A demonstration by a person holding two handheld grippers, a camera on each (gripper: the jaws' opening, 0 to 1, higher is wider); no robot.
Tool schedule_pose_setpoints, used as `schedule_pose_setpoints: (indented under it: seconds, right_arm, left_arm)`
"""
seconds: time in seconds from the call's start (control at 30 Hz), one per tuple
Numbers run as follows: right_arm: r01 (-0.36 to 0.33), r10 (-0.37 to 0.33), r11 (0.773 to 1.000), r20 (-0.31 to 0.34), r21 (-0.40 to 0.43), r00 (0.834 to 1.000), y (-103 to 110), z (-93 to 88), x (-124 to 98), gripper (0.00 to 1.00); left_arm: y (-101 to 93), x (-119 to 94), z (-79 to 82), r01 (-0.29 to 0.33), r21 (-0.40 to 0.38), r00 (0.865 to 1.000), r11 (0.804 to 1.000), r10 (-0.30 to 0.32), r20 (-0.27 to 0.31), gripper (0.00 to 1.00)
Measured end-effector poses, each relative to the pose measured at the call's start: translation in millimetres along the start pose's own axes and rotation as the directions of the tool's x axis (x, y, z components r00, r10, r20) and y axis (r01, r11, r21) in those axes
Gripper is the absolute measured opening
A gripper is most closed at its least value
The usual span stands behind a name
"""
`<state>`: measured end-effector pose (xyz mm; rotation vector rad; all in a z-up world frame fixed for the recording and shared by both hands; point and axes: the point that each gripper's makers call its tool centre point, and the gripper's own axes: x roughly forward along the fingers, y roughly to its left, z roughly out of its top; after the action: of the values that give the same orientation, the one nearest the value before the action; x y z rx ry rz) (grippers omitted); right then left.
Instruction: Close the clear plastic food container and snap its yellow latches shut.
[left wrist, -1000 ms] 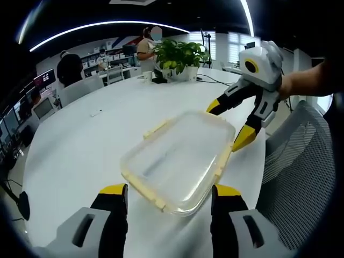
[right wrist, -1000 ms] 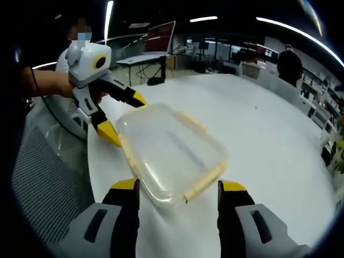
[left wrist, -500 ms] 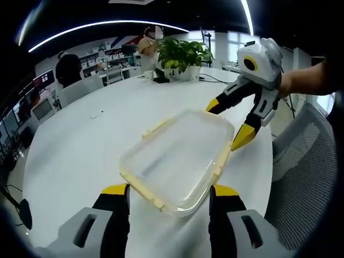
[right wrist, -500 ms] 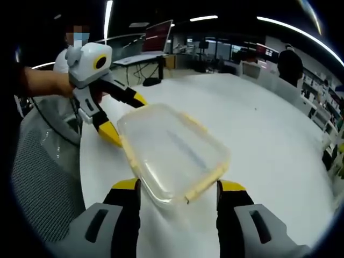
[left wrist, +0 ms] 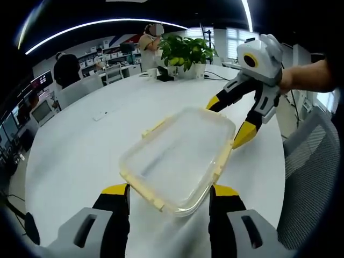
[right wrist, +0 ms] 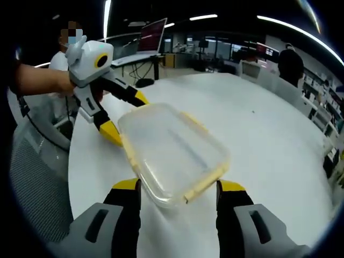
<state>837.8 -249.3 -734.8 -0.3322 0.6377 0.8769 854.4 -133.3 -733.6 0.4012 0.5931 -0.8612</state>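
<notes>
1. Two grippers bracketed the clear plastic food container (left wrist: 180, 158) from opposite short ends as it lay on the white table (left wrist: 75, 140), near the table's edge and the mesh chair (left wrist: 312, 177). Its lid appeared seated on the base, with the yellow latches (left wrist: 223, 161) standing outward, judged not yet snapped.

2. Left gripper (left wrist: 169, 199): jaws spread wide and holding nothing, one yellow tip to each side of the near end of the container. Whether the tips touched the rim could not be told. In the right gripper view the same tool (right wrist: 121, 115) was seen at the far left end of the box.

3. Right gripper (right wrist: 174, 196): likewise released, jaws parted about its own end; in the left gripper view it (left wrist: 231, 121) straddled the far right corner.

4. Risk, sliding: the table looked smooth and the box light, so a push on one latch without a counter-hold from the other tool would probably skate the container toward the table edge.

5. Risk, false closure: if the lid sat slightly askew, a latch could fold down beside the rim without catching it.

6. Risk, slip of the tip: a narrow jaw tip pressed off-centre on a thin latch could glance off and tip the box.

7. Far off stood a potted plant (left wrist: 183, 54) and people at desks, well apart from the work.
</notes>
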Motion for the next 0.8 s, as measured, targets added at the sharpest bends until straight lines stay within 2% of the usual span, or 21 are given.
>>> schedule_pose_setpoints:
  seconds: [0.43, 0.8]
  right_arm:
    - [-0.009, 0.009, 1.000, -0.034, -0.008, 0.999, -28, 8.9, 13, 0.53]
    - [-0.021, 0.020, 1.000, -0.070, -0.017, 0.997, -43, 6.8, 22, 0.53]
  left_arm:
    - [22.2, 18, 12.3, 0.000, 0.002, 1.000, 1.000, 0.000, -0.006, 0.55]
    - [32.0, 28, 19.4, 0.002, 0.001, 1.000, 1.000, -0.002, -0.011, 0.54]
